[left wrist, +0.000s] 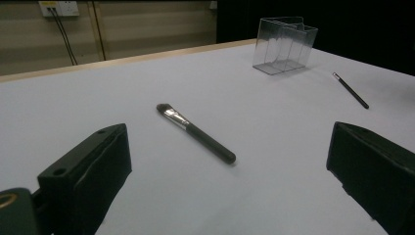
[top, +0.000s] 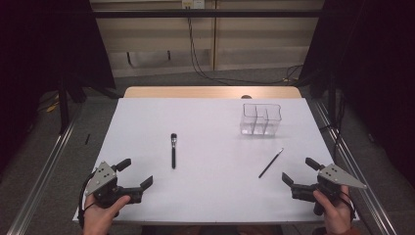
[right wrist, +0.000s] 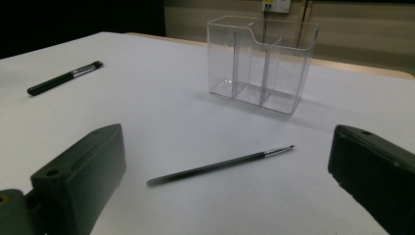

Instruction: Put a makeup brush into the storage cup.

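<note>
At the lower left of the high view the left gripper (top: 135, 174) is held by a hand (top: 100, 215) over the near edge of the white table (top: 205, 205), its jaws spread wide with nothing between them; in the left gripper view the two black jaws are seen far apart at the lower corners. Just right of it, left of centre, a thick black brush (top: 173, 150) is seen lying flat, its bristle end pointed toward the top of the frame. It is judged to be light and stiff, with a round handle that could roll, so a hold across the middle of the handle, below the silver ferrule (left wrist: 174, 116), would be suitable. Right of centre and higher, a clear three-compartment holder (top: 262, 119) is seen standing upright and empty; it is judged rigid, light, smooth-walled and easily tipped or slid by a nudge. Below it, a thin black brush (top: 270, 163) lies slantwise, well apart from the holder. Being slender and low on the table, it is judged hard to pinch, and mid-shaft is preferred. At the lower right the right gripper (top: 298, 172) is held by the other hand (top: 337, 215), jaws likewise wide apart and empty, with the thin brush lying ahead between them in the right gripper view.
</note>
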A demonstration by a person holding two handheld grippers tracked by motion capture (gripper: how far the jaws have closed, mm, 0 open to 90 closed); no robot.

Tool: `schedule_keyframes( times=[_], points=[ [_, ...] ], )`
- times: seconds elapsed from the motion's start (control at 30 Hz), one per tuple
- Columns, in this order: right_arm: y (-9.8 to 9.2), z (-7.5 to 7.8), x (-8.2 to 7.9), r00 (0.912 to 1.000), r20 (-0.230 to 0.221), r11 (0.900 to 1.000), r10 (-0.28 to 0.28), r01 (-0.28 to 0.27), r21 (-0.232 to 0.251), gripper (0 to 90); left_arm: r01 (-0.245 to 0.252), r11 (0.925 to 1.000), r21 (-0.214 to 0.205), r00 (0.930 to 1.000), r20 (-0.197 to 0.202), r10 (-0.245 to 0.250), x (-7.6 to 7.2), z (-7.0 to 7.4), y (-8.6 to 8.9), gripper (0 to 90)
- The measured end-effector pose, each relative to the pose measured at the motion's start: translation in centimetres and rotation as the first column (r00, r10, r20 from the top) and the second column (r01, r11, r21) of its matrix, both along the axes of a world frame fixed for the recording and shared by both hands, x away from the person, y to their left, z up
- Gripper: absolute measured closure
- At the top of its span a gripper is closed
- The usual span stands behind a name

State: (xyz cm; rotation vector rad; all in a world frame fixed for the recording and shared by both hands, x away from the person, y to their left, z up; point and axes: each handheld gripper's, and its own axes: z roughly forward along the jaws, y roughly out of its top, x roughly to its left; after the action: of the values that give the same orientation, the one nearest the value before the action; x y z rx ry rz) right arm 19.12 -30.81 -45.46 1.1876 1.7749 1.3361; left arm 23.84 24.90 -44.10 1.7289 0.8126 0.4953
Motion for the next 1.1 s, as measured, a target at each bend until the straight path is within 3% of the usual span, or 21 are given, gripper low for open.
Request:
schedule_keyframes(
  times=[0.07, 0.1, 0.17, 0.43, 0.57, 0.93, 1.1],
  points=[
    [0.1, 0.0, 0.0, 1.0000, 0.001, 1.0000, 0.004, -0.004, -0.004, 0.2, 0.007, 1.0000, 0.002, 0.9999, -0.009, -0.007, 0.2, 0.0, -0.4, 3.1],
    [0.1, 0.0, 0.0, 1.0000, 0.000, 1.0000, 0.004, -0.004, -0.003, 0.1, -0.009, 0.9999, 0.008, 0.9997, 0.022, 0.009, 0.1, 0.2, -0.7, 4.7],
    [0.2, 0.0, 0.0, 1.0000, 0.001, 1.0000, 0.005, -0.005, -0.006, 0.1, 0.002, 1.0000, 0.004, 0.9991, 0.043, -0.002, 0.0, 0.7, -1.1, 4.8],
    [0.2, 0.1, -0.1, 0.9999, -0.001, 0.9999, 0.011, -0.011, -0.009, 0.1, 0.042, 0.9991, 0.009, 0.9988, 0.025, -0.043, 1.1, 0.8, -2.7, 3.9],
    [0.2, 0.0, 0.0, 0.9999, -0.006, 0.9999, 0.012, -0.012, -0.006, 0.1, 0.065, 0.9974, 0.029, 0.9966, 0.049, -0.067, 2.3, 0.7, -3.4, 3.9],
    [0.3, 0.0, 0.0, 0.9999, -0.009, 0.9999, 0.015, -0.015, -0.005, 0.1, 0.075, 0.9969, 0.024, 0.9969, 0.021, -0.076, 5.2, 1.4, -5.3, 3.7],
    [0.3, 0.0, 0.0, 0.9999, -0.010, 0.9999, 0.014, -0.014, -0.003, 0.1, 0.056, 0.9983, 0.017, 0.9984, -0.008, -0.055, 6.4, 1.5, -5.5, 3.1]
  ],
)
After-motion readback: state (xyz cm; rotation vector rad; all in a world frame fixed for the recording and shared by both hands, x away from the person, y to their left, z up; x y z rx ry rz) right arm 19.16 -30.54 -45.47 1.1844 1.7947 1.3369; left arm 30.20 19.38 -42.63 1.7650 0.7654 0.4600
